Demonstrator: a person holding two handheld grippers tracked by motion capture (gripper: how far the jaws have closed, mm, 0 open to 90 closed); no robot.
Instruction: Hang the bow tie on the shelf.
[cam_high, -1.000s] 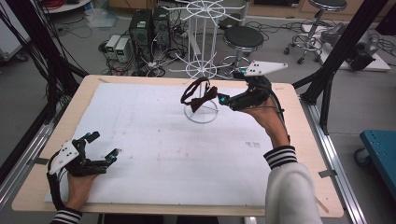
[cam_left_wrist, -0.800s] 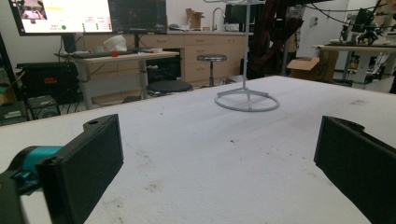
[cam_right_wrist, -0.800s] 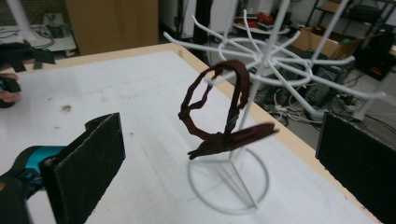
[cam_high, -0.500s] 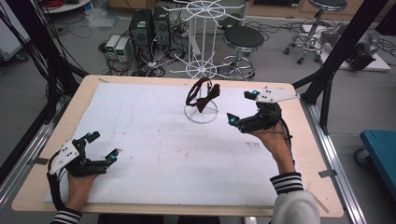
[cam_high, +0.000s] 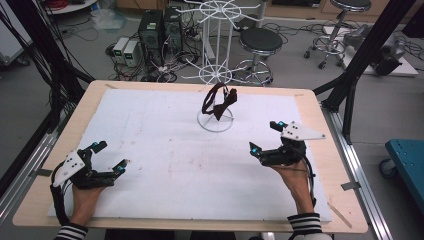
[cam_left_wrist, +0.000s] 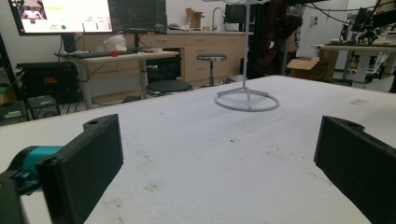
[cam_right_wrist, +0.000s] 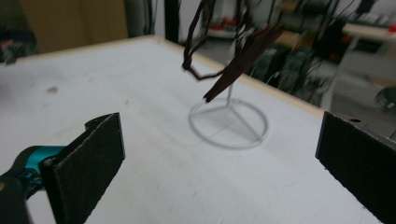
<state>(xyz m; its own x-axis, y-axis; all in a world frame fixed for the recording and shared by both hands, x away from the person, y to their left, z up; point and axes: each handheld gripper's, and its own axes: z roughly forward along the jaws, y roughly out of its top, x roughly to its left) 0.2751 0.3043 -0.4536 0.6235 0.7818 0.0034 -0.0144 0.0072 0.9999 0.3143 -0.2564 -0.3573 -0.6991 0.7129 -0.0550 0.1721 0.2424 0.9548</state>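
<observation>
The right gripper (cam_right_wrist: 219, 163) looks along its two black fingers (cam_right_wrist: 88, 158), which rise from the bottom corners set wide apart with nothing between them; a teal part shows at the base of the left one. Past them spreads the white desk (cam_right_wrist: 116, 84) with a few faint specks, its pale wooden edge running along the far side. On it stands a thin white wire stand (cam_right_wrist: 229, 123) with a ring base crossed by spokes and an upright rod. A dark brown strap (cam_right_wrist: 224, 56) hangs from above the ring, its looped cords and a flat end dangling clear of the surface. The background is blurred.
</observation>
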